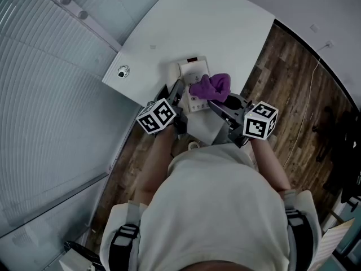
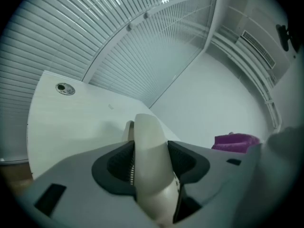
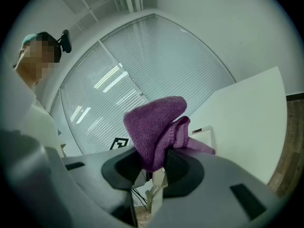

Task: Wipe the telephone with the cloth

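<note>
A cream telephone (image 1: 193, 77) sits on the white table (image 1: 225, 27) near its front edge. Its cream handset (image 2: 151, 158) stands between the pads of my left gripper (image 2: 152, 167), which is shut on it, just left of the phone's base (image 3: 205, 133). My right gripper (image 3: 153, 167) is shut on a bunched purple cloth (image 3: 156, 129). In the head view the cloth (image 1: 212, 86) lies against the phone's right side, with the right gripper (image 1: 210, 99) coming from the right and the left gripper (image 1: 179, 95) from the left. Part of the keypad is hidden by the cloth.
A round cable grommet (image 1: 123, 71) is set in the table's left corner. Window blinds (image 1: 45, 95) run along the left, close to the table. Dark wood floor (image 1: 293, 89) lies to the right, with a thin white cable (image 1: 307, 109) across it.
</note>
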The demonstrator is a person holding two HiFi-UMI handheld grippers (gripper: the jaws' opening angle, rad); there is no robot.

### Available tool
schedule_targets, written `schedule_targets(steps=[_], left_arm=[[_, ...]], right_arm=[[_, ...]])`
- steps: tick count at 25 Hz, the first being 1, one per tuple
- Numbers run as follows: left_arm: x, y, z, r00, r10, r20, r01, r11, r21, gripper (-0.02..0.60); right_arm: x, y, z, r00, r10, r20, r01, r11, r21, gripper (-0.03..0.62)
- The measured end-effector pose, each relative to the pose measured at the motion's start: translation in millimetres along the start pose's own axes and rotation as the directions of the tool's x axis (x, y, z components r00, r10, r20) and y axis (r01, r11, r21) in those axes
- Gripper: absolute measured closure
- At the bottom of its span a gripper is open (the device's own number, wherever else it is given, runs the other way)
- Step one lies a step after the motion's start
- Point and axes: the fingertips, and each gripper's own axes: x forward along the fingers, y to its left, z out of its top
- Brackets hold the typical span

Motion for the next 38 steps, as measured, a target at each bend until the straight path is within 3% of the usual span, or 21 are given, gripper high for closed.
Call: schedule_targets(steps=[14, 19, 27, 34, 38], left_arm=[[16, 7, -9, 0.993, 0.112, -0.025, -0.109, 0.989, 0.097, 0.354], [13, 4, -3, 0.997, 0.074, 0.008, -0.074, 0.996, 0.040, 0.354], [-15, -1, 4, 0.999, 0.032, 0.038, -0.032, 0.999, 0.015, 0.358], [-54, -4, -4, 0.999, 0.025, 0.038, -0.027, 0.999, 0.036, 0.508], [-81, -11, -8, 1.000, 0.007, 0.027, -0.010, 0.997, 0.078, 0.540]], right_arm=[[8, -11, 6, 0.999, 0.020, -0.027, -0.020, 1.000, 0.012, 0.474], [12, -7, 4, 0.999, 0.031, -0.032, -0.031, 0.999, 0.011, 0.474], [12, 8, -5, 1.000, 0.019, -0.025, -0.019, 1.000, 0.002, 0.474], [15, 27, -19, 1.000, -0.025, 0.001, 0.025, 0.999, -0.022, 0.474], [15, 40, -28, 0.998, -0.066, 0.021, 0.067, 0.997, -0.033, 0.474]])
